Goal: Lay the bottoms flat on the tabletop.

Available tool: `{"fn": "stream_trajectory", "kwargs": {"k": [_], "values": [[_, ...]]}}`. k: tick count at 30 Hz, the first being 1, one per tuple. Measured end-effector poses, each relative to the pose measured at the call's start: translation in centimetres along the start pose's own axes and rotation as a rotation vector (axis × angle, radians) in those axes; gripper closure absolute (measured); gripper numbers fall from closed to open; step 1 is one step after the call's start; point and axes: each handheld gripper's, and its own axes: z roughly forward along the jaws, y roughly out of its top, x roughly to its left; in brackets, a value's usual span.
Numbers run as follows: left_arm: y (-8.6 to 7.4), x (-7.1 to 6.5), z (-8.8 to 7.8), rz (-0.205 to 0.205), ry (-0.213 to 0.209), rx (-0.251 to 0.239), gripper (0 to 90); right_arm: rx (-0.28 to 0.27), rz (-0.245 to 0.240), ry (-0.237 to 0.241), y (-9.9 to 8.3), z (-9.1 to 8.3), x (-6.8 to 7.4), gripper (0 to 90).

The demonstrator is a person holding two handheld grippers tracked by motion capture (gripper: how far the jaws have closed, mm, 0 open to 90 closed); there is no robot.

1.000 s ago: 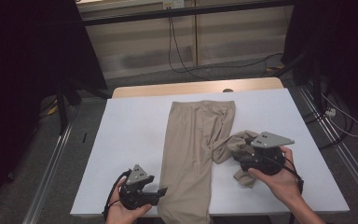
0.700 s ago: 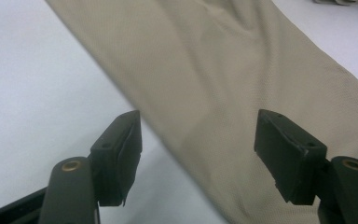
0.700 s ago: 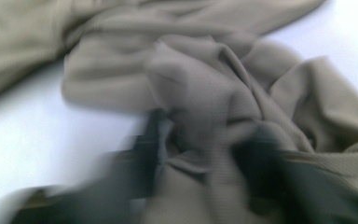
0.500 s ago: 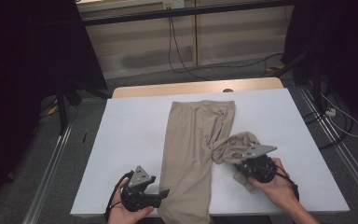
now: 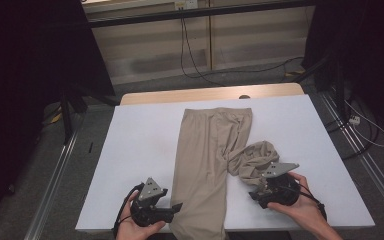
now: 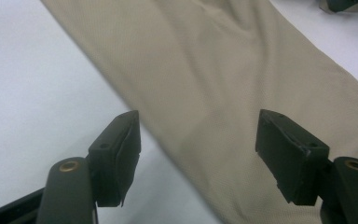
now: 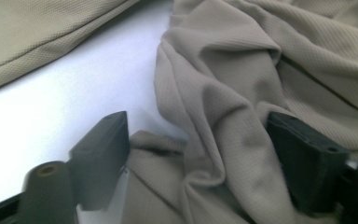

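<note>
Beige trousers [image 5: 202, 165] lie on the white table [image 5: 145, 145], one leg straight toward the near edge, the other leg bunched in a heap [image 5: 254, 160] to the right. My left gripper [image 5: 177, 210] rests at the near edge, open, its jaws straddling the straight leg's left edge [image 6: 205, 93] without pressing it. My right gripper [image 5: 255, 190] sits low at the heap's near side. Its jaws have just been opening and now stand wide, with crumpled fabric [image 7: 214, 116] lying loose between them.
A strip of bare wooden tabletop [image 5: 210, 94] shows behind the white sheet. Metal rails [image 5: 55, 190] run along both sides of the table, and cables [image 5: 190, 55] lie on the floor behind it. Wide white surface lies left of the trousers.
My right gripper has come down and toward the near edge, onto the bunched leg. The left gripper and the straight leg have stayed put.
</note>
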Motion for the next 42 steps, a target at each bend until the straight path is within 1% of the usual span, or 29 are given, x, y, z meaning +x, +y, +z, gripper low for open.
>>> {"fn": "stream_trajectory", "kwargs": {"k": [1, 2, 3, 4, 5, 6, 8, 9, 10, 11, 14, 16, 17, 21, 23, 26, 30, 31, 32, 33, 34, 35, 36, 37, 39, 41, 42], "values": [[0.0, 0.0, 0.0, 0.001, 0.000, -0.001, 30.9, 0.002, 0.014, 0.001, 0.0, 0.0, -0.1, 22.3], [0.0, -0.1, 0.0, 0.002, 0.000, 0.001, 30.9, 0.002, 0.018, -0.006, 0.0, 0.0, -0.1, 26.5], [0.0, -0.1, 0.0, 0.002, 0.000, 0.000, 30.7, 0.006, 0.026, -0.013, 0.1, -0.1, 0.0, 35.3], [0.0, -0.1, 0.0, 0.003, 0.001, -0.001, 30.7, 0.005, 0.035, -0.014, 0.1, -0.3, 0.0, 46.5], [0.0, -0.1, 0.0, 0.007, 0.005, -0.004, 30.7, 0.000, 0.039, -0.010, 0.1, -0.5, 0.0, 64.4], [0.0, 0.0, 0.0, 0.005, 0.006, -0.006, 30.7, -0.002, 0.050, -0.002, 0.1, -0.7, 0.0, 76.2], [0.1, 0.1, 0.0, -0.001, 0.002, -0.002, 30.7, -0.004, 0.069, 0.006, 0.0, -0.7, 0.1, 81.6], [0.1, 0.1, 0.0, -0.008, 0.002, -0.003, 30.7, -0.001, 0.076, 0.000, 0.0, -0.8, 0.3, 83.2], [0.1, 0.1, 0.0, -0.009, 0.004, -0.003, 30.7, 0.004, 0.067, -0.011, 0.1, -0.8, 0.6, 84.0], [0.1, 0.1, 0.0, -0.010, 0.004, -0.003, 30.7, 0.005, 0.063, -0.013, 0.0, -0.9, 0.8, 84.4], [0.1, 0.2, 0.0, -0.007, 0.009, -0.004, 30.6, 0.009, 0.070, 0.015, -0.5, -1.5, 1.3, 84.7], [0.2, 0.2, 0.1, -0.006, 0.012, -0.003, 30.4, 0.015, 0.049, 0.013, -0.9, -1.9, 2.0, 84.7], [0.2, 0.1, 0.1, -0.010, 0.011, -0.005, 30.2, 0.020, 0.052, 0.023, -1.0, -2.1, 2.3, 84.7], [0.2, 0.1, 0.1, -0.013, 0.014, -0.003, 28.7, 0.028, 0.048, 0.083, -1.6, -2.8, 3.7, 84.9], [0.2, 0.2, 0.2, -0.019, 0.015, -0.008, 28.3, 0.030, 0.036, 0.118, -1.9, -3.1, 4.7, 85.0], [0.2, 0.2, 0.1, -0.018, 0.014, -0.005, 28.2, 0.034, 0.018, 0.149, -2.5, -3.6, 6.2, 85.0], [0.2, 0.2, 0.1, -0.016, 0.015, -0.005, 28.1, 0.036, 0.001, 0.185, -3.1, -4.3, 7.7, 84.1], [0.2, 0.2, 0.1, -0.017, 0.015, -0.005, 28.0, 0.042, -0.006, 0.184, -3.3, -4.5, 8.0, 81.2], [0.2, 0.2, 0.1, -0.014, 0.015, -0.003, 28.0, 0.039, -0.015, 0.168, -3.3, -4.6, 8.2, 73.4], [0.2, 0.2, 0.2, -0.018, 0.014, -0.003, 27.9, 0.023, -0.015, 0.153, -3.4, -4.8, 8.2, 61.1], [0.2, 0.2, 0.3, -0.023, 0.013, -0.002, 27.8, 0.009, -0.011, 0.134, -3.3, -5.0, 8.2, 52.4], [0.3, 0.2, 0.3, -0.020, 0.012, -0.003, 27.7, -0.013, 0.004, 0.115, -3.1, -5.2, 8.0, 46.1], [0.3, 0.2, 0.3, -0.016, 0.013, -0.003, 27.6, -0.030, 0.021, 0.113, -3.0, -5.3, 7.6, 39.4], [0.3, 0.2, 0.4, -0.016, 0.013, -0.005, 27.5, -0.051, 0.035, 0.113, -2.8, -5.4, 7.3, 36.3], [0.3, 0.2, 0.4, -0.014, 0.011, -0.003, 27.3, -0.091, 0.056, 0.101, -2.3, -5.6, 6.6, 33.1], [0.3, 0.2, 0.4, -0.022, 0.010, -0.004, 27.0, -0.136, 0.087, 0.095, -1.9, -5.6, 5.7, 32.1], [0.3, 0.2, 0.4, -0.020, 0.011, -0.002, 27.0, -0.143, 0.104, 0.100, -1.7, -5.4, 5.2, 30.6]]}}
